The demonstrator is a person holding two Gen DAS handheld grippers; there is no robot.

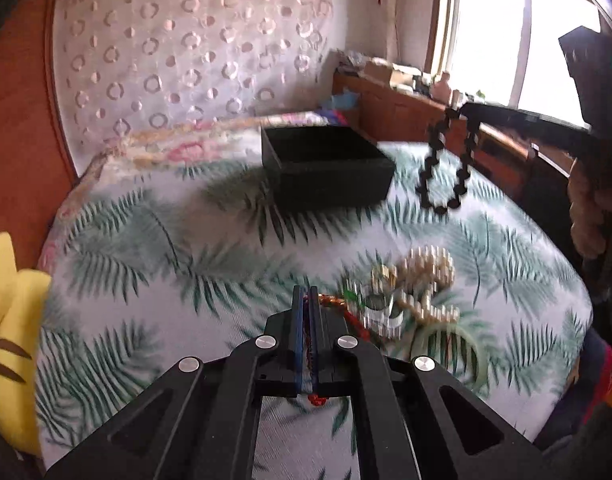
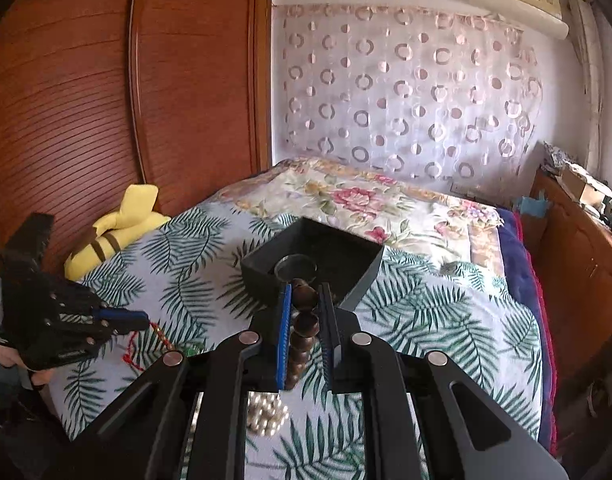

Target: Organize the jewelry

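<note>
**Two bracelets lifted near the black box**

The black box (image 2: 312,258) stood open on the leaf-print bedcover (image 1: 153,240). Inside it, in the right wrist view, one dark ring-shaped thing (image 2: 295,266) lay near the front wall; the rest of the inside was dark and I cannot tell what else it held.

The right gripper (image 2: 306,320) was closed on a dark bead bracelet (image 2: 303,328), just in front of the box and above the bedcover. In the left wrist view this bracelet (image 1: 446,168) hung as a loop of round black beads to the right of the box, clear of the cover.

The left gripper (image 1: 308,312) was clenched on a thin red cord (image 1: 316,400), which showed between its blue pads (image 1: 299,344) and came out behind them. This gripper was well apart from the box, on the near side.

Just to the right of the left gripper, farther from the box, lay a pile of jewelry (image 1: 410,300): a pearl-coloured bead strand (image 1: 430,276), a silver band (image 1: 382,316) and a pale green bangle (image 1: 450,348). The pile was blurred.
</note>
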